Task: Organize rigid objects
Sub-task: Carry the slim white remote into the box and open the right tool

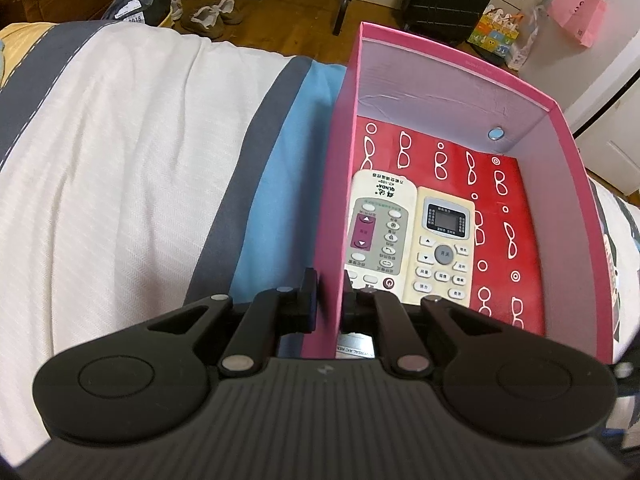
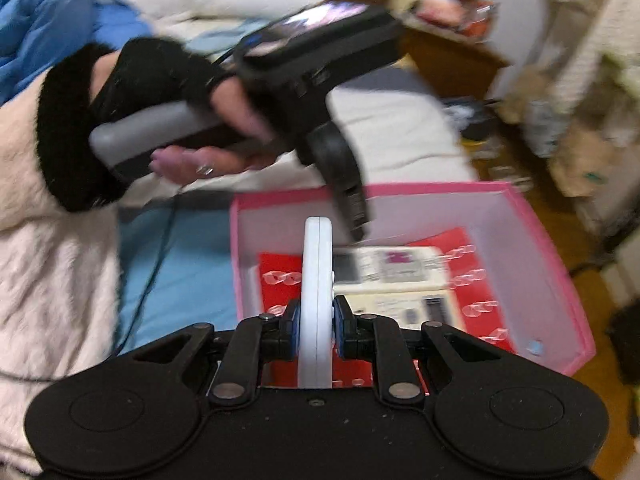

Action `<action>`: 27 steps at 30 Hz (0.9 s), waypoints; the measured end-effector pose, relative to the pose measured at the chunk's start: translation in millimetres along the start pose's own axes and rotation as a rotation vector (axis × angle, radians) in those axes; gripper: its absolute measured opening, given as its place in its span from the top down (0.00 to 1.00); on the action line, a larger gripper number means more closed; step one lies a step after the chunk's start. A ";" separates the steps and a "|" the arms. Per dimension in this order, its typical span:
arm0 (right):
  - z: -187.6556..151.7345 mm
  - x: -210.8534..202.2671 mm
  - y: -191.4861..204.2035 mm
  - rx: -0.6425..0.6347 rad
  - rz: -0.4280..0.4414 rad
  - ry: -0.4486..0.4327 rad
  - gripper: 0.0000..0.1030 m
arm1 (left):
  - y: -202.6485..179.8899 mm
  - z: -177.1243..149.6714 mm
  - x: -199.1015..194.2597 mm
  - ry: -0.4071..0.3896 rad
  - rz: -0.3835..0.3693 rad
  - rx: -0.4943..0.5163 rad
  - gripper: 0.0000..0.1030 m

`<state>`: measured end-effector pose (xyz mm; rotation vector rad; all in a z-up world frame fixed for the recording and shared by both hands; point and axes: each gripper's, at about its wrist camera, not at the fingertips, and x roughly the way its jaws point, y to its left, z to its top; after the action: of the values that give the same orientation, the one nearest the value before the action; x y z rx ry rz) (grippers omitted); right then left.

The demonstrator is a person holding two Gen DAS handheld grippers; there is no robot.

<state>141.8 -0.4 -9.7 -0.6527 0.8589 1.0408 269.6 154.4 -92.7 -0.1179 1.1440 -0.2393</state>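
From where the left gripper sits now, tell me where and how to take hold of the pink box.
Grip the pink box by its near left wall, coming straight down over the rim from above. The wall is thin, upright and open-topped, so one finger goes outside, one inside. The left gripper already straddles it so, beside the two remotes lying flat inside.

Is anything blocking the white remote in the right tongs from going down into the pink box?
Nothing visibly blocks it. The white remote, gripped on edge, is already over the pink box. Two remotes fill one side, beside the wall the left tongs pinch; red floor beside them is bare.
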 end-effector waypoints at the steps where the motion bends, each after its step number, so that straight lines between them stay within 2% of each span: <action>1: 1.9 4.8 -2.2 -0.016 0.014 0.023 0.81 | 0.4 -0.1 -0.1 -0.001 -0.002 0.000 0.92; 4: 6.0 18.3 -11.0 -0.018 0.055 0.065 0.81 | 2.4 0.3 0.3 0.000 -0.012 -0.005 0.92; 9: 10.3 38.8 -15.9 0.012 0.172 0.091 0.81 | 3.9 0.3 0.4 -0.001 -0.024 -0.006 0.91; 12: 11.4 52.5 -8.3 -0.014 0.135 0.117 0.81 | 4.2 0.3 0.4 -0.002 -0.025 -0.005 0.91; 15: 12.6 53.9 -8.4 0.009 0.127 0.099 0.81 | 5.1 0.2 0.4 -0.002 -0.029 -0.008 0.91; 22: 12.3 57.8 -8.8 -0.045 -0.059 0.112 0.81 | 5.1 0.1 0.5 -0.004 -0.032 -0.009 0.91; 25: 10.7 56.5 -0.1 -0.084 -0.080 0.119 0.81 | 5.1 -0.2 0.4 -0.004 -0.032 -0.010 0.91; 27: 8.7 57.1 7.6 -0.113 -0.061 0.125 0.81 | 4.7 -0.4 0.3 -0.004 -0.031 -0.009 0.91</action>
<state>151.5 35.7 -54.3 -0.8414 0.8869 1.0069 270.0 158.9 -94.1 -0.1438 1.1398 -0.2611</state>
